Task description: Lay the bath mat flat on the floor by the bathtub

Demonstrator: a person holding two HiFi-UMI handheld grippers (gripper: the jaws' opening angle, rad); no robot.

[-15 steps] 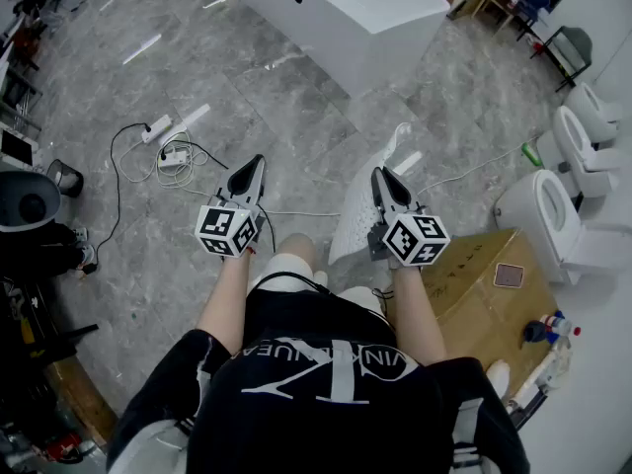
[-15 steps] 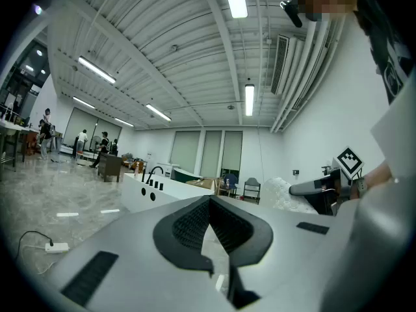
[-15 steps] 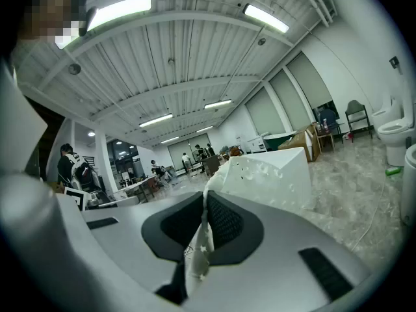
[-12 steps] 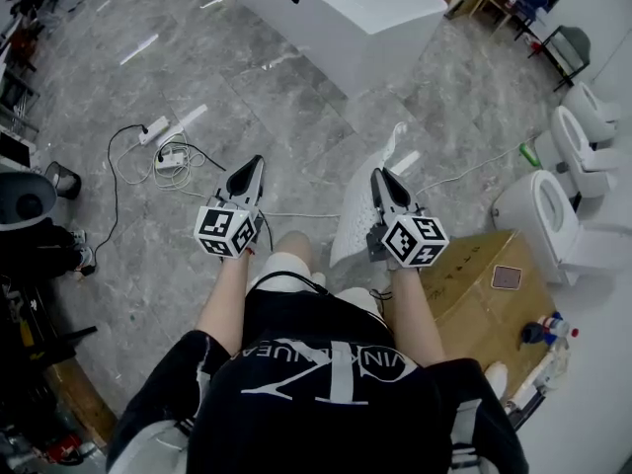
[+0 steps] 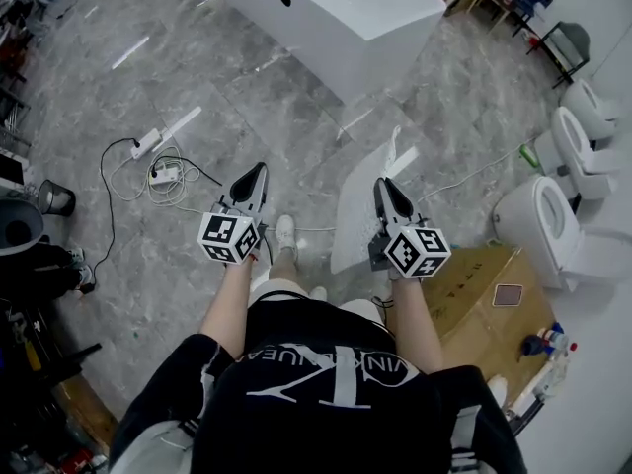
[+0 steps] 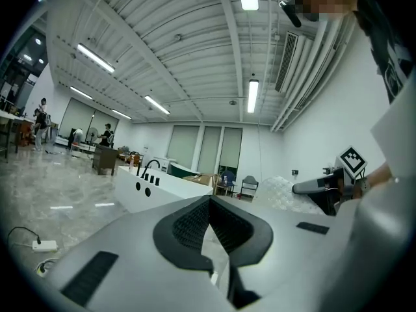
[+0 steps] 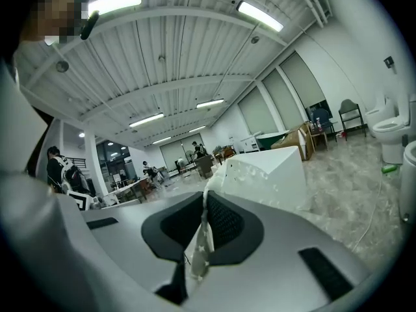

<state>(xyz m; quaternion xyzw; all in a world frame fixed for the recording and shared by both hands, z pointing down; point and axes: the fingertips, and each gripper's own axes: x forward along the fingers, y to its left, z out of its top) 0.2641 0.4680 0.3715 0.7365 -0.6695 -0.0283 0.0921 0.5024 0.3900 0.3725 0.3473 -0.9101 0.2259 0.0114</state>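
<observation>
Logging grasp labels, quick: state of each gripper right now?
Left gripper: closed, nothing visible between the jaws.
Right gripper: closed on the bath mat.

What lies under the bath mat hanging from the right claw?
Grey floor surrounds it, and a white cable reaches the bath mat from the left. Anything beneath is covered. The right claw pinches it.
</observation>
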